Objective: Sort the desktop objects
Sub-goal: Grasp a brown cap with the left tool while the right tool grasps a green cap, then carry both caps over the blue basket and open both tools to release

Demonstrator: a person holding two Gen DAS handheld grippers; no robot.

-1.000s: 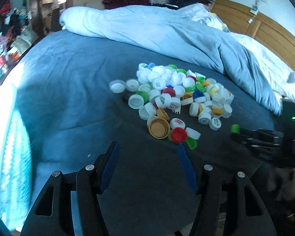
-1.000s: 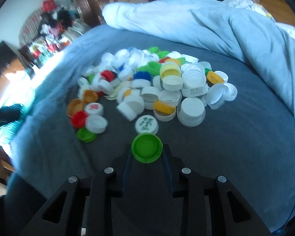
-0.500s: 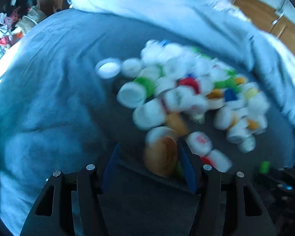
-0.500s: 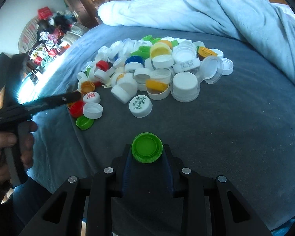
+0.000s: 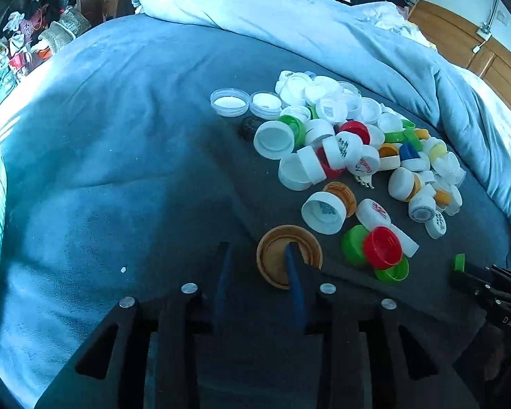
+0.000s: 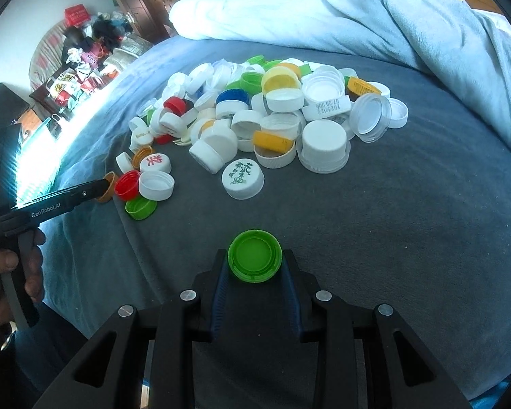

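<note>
A heap of plastic bottle caps (image 5: 340, 143), mostly white with some green, red, yellow and blue, lies on a dark grey cloth (image 5: 242, 184) on the bed. My left gripper (image 5: 255, 248) is low at the heap's near edge. Its jaws are closing: the right finger dips inside a big orange cap (image 5: 276, 255), the left finger stands outside the cap's rim, and the pads do not press it. The right wrist view shows that gripper's tip (image 6: 102, 187) at the orange cap (image 6: 108, 184). My right gripper (image 6: 255, 260) is shut on a green cap (image 6: 255, 255), held above the cloth in front of the heap (image 6: 272, 116).
A rumpled light blue duvet (image 5: 323, 34) lies behind and right of the heap. A red cap (image 5: 381, 247) and green caps (image 5: 354, 243) lie just right of the orange one. Bare blue sheet (image 5: 102, 153) spreads left. A hand (image 6: 3, 272) holds the left gripper's handle.
The left gripper dropped down to the near edge of the heap and its jaws narrowed around the orange cap's rim. The right gripper kept still with the green cap.
</note>
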